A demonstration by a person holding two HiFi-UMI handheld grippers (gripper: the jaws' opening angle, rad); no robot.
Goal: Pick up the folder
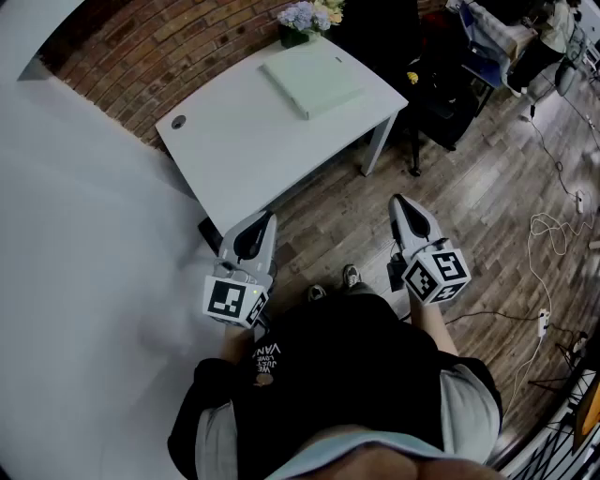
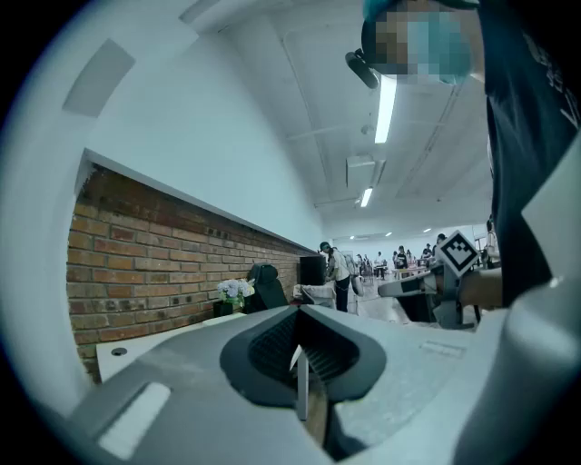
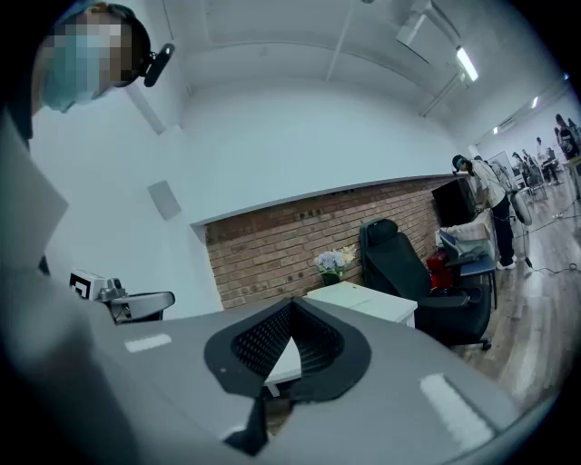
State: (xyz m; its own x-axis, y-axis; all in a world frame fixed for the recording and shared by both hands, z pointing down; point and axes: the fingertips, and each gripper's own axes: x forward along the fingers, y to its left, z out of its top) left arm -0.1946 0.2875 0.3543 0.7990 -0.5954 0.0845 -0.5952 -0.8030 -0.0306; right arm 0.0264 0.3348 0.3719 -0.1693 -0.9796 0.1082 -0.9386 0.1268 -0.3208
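Observation:
A pale green folder [image 1: 311, 80] lies flat on the far half of a white table [image 1: 244, 141], beside the brick wall. I stand on the wooden floor short of the table's near corner. My left gripper [image 1: 266, 218] is shut and holds nothing, its tip close to the table's near edge. My right gripper [image 1: 397, 201] is also shut and holds nothing, out over the floor to the right of the table. In the right gripper view the closed jaws point level at the table [image 3: 381, 307] with the folder [image 3: 348, 291] on it. In the left gripper view the right gripper [image 2: 434, 283] shows at the right.
A vase of flowers [image 1: 309, 17] stands at the table's far end. A black office chair [image 1: 441, 94] sits right of the table. White cables [image 1: 553, 234] trail over the wooden floor at the right. A white wall [image 1: 84, 244] runs along my left. People stand far off [image 2: 340, 272].

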